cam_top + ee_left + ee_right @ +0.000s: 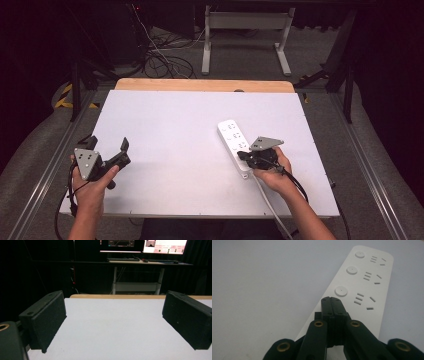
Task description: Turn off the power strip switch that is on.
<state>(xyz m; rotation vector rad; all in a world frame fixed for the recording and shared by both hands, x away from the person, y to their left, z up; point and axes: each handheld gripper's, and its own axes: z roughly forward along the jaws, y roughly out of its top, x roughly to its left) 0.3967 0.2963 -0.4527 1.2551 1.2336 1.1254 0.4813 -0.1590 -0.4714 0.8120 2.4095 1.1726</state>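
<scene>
A white power strip [233, 141] lies on the white table [170, 150], right of centre, angled toward the far left. In the right gripper view the power strip [367, 285] shows three round buttons beside three socket groups. My right gripper [242, 155] is shut with nothing between its jaws. Its tips [331, 300] sit over the near part of the strip, just short of the nearest round button [341, 291]. My left gripper [108, 145] is held at the table's left edge, open wide. Nothing lies between its pads [48, 320].
The strip's white cord [267, 200] runs off the table's front edge. A wooden lip [205, 85] borders the far side. Beyond it stand a white desk frame [245, 30] and floor cables [160, 60]. Monitors [142, 243] glow in the dark background.
</scene>
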